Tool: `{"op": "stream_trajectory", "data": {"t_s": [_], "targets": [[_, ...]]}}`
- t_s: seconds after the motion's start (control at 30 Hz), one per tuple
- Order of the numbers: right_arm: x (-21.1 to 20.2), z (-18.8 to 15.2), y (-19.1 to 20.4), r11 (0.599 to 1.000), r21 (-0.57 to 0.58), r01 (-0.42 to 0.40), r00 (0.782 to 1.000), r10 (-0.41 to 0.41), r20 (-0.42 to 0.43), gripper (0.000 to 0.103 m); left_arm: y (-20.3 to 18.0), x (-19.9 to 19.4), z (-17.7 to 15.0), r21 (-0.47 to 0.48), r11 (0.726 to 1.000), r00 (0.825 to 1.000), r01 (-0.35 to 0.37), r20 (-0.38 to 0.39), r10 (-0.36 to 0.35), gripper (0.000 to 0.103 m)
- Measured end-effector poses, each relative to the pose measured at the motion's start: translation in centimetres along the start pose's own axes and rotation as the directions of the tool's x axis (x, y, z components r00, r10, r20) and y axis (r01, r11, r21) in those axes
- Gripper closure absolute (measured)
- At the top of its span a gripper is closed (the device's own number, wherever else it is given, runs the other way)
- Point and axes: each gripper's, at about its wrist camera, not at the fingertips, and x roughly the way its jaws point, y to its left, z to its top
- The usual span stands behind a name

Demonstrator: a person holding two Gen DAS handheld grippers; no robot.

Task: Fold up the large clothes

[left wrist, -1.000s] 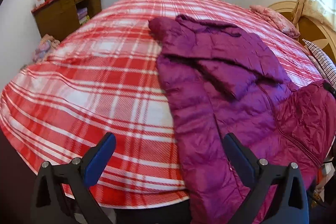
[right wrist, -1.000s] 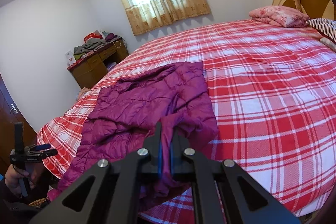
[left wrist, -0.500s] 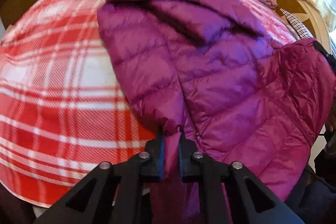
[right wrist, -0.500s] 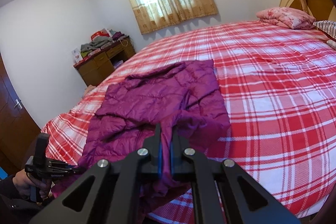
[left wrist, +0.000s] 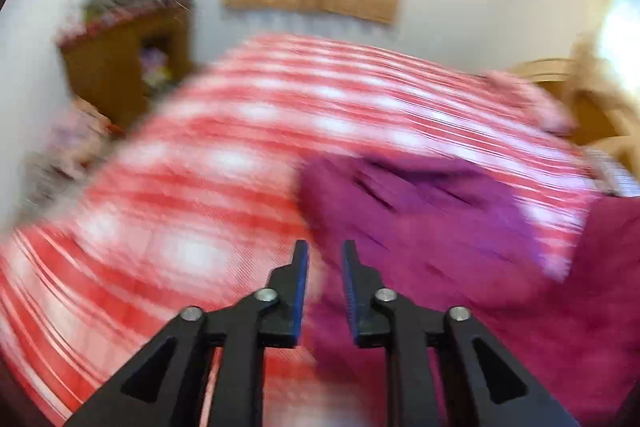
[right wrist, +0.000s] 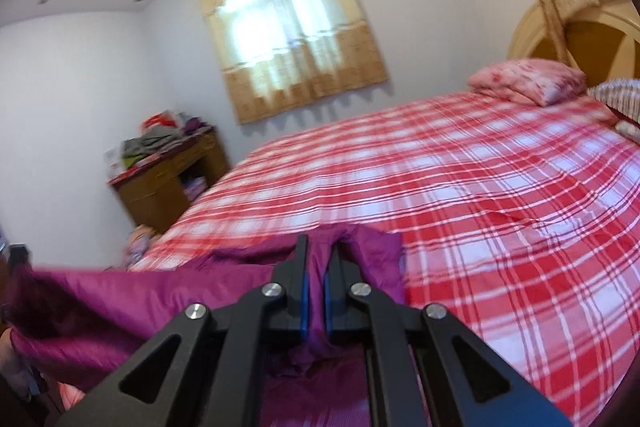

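Fingers of the right gripper (right wrist: pixel 316 247) are clamped on a pinch of the purple puffer jacket (right wrist: pixel 168 291), near its hem as far as I can judge, and hold that edge raised above the near side of the bed (right wrist: pixel 500 195); the left gripper (left wrist: pixel 323 253) has its fingers a little apart with nothing visible between them, having just been opening after a brief squeeze, though blur in the left wrist view hides fine contact. Most of the jacket lies across the near part of the red plaid bedspread, one side sagging toward the bed's edge. I judge it light, soft and puffy, with a slick quilted shell: thin pinches may slide out and folded layers may spring back. Better holds are likely the stitched hem corners or seams, taken with a deep bite of fabric.
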Motion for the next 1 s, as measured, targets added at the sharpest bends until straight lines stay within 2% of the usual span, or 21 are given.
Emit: {"op": "stream_trajectory", "data": {"t_s": [0.1,0.17,0.23,0.33,0.47,0.5,0.53,0.57,0.6,0.63,0.7,0.77,0.83,0.87,0.93,1.0], "targets": [[5.6,0.9,-0.9,0.995,0.027,0.092,0.995,-0.091,-0.030,0.096,-0.2,4.9,2.6,-0.001,0.997,0.997,-0.081,0.012,0.081,0.077],[9.2,1.0,-1.3,0.988,0.033,0.153,0.987,-0.151,-0.059,0.096,-0.2,7.4,3.5,-0.026,0.996,0.997,-0.082,-0.001,0.082,0.077],[11.6,0.7,-1.6,0.978,0.033,0.206,0.976,-0.203,-0.085,0.096,0.4,9.3,4.3,-0.062,0.992,0.994,-0.112,-0.018,0.111,0.077],[13.9,0.7,-2.5,0.967,0.046,0.250,0.963,-0.244,-0.112,0.096,2.8,9.7,4.9,-0.085,0.978,0.981,-0.193,-0.012,0.192,0.076],[17.2,1.0,-3.7,0.956,0.041,0.289,0.948,-0.280,-0.149,0.094,4.9,7.8,5.8,-0.092,0.937,0.939,-0.336,0.046,0.341,0.074],[17.9,1.0,-3.9,0.951,0.046,0.305,0.943,-0.294,-0.158,0.093,4.8,7.4,5.7,-0.100,0.935,0.935,-0.341,0.061,0.348,0.067],[18.6,0.9,-4.5,0.943,0.064,0.326,0.935,-0.312,-0.169,0.077,4.3,6.7,5.6,-0.100,0.941,0.939,-0.325,0.087,0.333,0.056],[19.1,0.9,-4.6,0.938,0.073,0.340,0.929,-0.323,-0.179,0.053,3.6,6.5,5.7,-0.087,0.949,0.944,-0.303,0.109,0.312,0.049],[19.3,0.8,-4.8,0.933,0.086,0.350,0.926,-0.330,-0.183,0.043,2.7,6.3,5.5,-0.072,0.956,0.947,-0.286,0.130,0.293,0.036],[19.0,0.8,-4.5,0.931,0.094,0.352,0.928,-0.334,-0.166,0.036,1.6,6.2,5.3,-0.056,0.962,0.950,-0.267,0.149,0.273,0.028],[18.1,0.8,-2.7,0.923,0.047,0.383,0.920,-0.375,-0.117,0.036,-1.5,6.7,4.9,-0.010,0.978,0.963,-0.208,0.171,0.207,0.025],[17.0,1.0,-0.1,0.939,-0.013,0.345,0.937,-0.345,-0.060,0.036,-4.4,8.2,4.5,0.044,0.984,0.973,-0.170,0.162,0.161,0.025],[17.2,1.3,2.5,0.956,-0.093,0.277,0.958,-0.282,-0.054,0.040,-6.8,10.0,4.2,0.088,0.982,0.978,-0.165,0.143,0.151,0.025],[17.8,1.3,4.2,0.958,-0.166,0.232,0.967,-0.245,-0.067,0.046,-7.8,11.2,4.0,0.105,0.979,0.978,-0.172,0.136,0.157,0.025],[18.8,0.8,6.5,0.939,-0.288,0.189,0.973,-0.219,-0.075,0.048,-9.2,13.5,3.9,0.141,0.968,0.973,-0.209,0.132,0.191,0.025],[20.0,0.1,7.4,0.942,-0.329,0.068,0.985,-0.116,-0.129,0.049,-9.7,15.8,3.8,0.171,0.947,0.960,-0.271,0.125,0.252,0.025]]}}
